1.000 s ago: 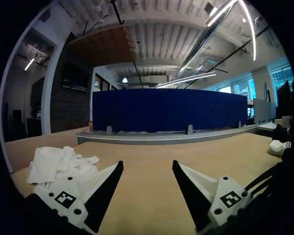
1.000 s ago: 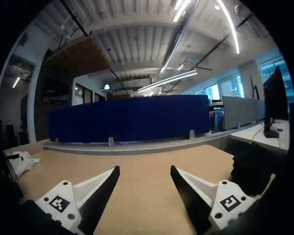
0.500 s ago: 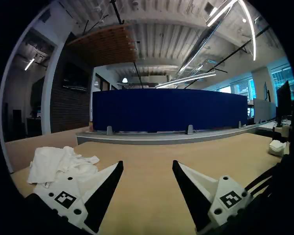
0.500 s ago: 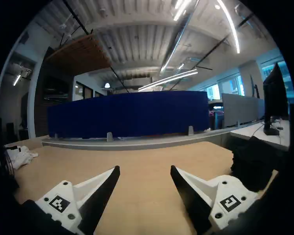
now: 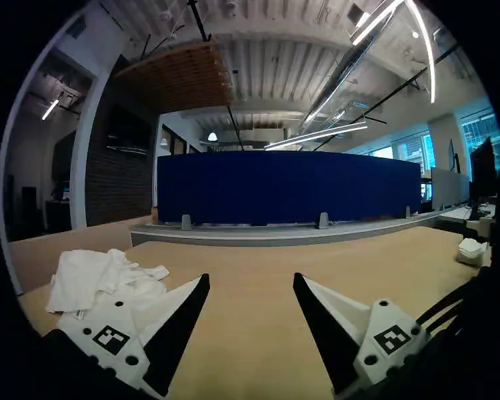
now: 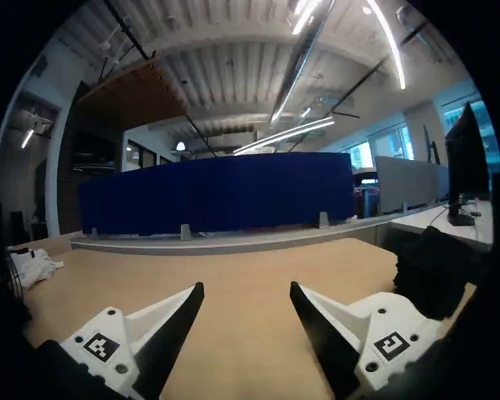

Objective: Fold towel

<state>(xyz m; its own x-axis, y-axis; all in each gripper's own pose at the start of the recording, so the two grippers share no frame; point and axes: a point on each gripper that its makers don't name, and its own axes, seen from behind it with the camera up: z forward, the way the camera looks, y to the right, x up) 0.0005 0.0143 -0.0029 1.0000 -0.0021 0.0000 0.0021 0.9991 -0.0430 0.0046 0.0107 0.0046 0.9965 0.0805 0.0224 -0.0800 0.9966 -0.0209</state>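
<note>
A crumpled white towel (image 5: 100,279) lies on the wooden table at the left, just beyond my left gripper's left finger. My left gripper (image 5: 250,281) is open, low over the table, with nothing between its fingers. In the right gripper view the same white towel (image 6: 35,265) sits far off at the left edge. My right gripper (image 6: 245,290) is also open and holds nothing, hovering low over the bare table top.
A wooden table (image 6: 250,280) stretches ahead to a blue divider panel (image 5: 283,187) on a grey rail. A small white bundle (image 5: 472,250) lies at the table's right edge. A dark pile (image 6: 430,273) sits at the right. A monitor (image 6: 467,167) stands beyond.
The right gripper view has tilted slightly upward, so the divider sits a little higher. A dark shape at the right edge of the left gripper view has moved out. The towel has not moved.
</note>
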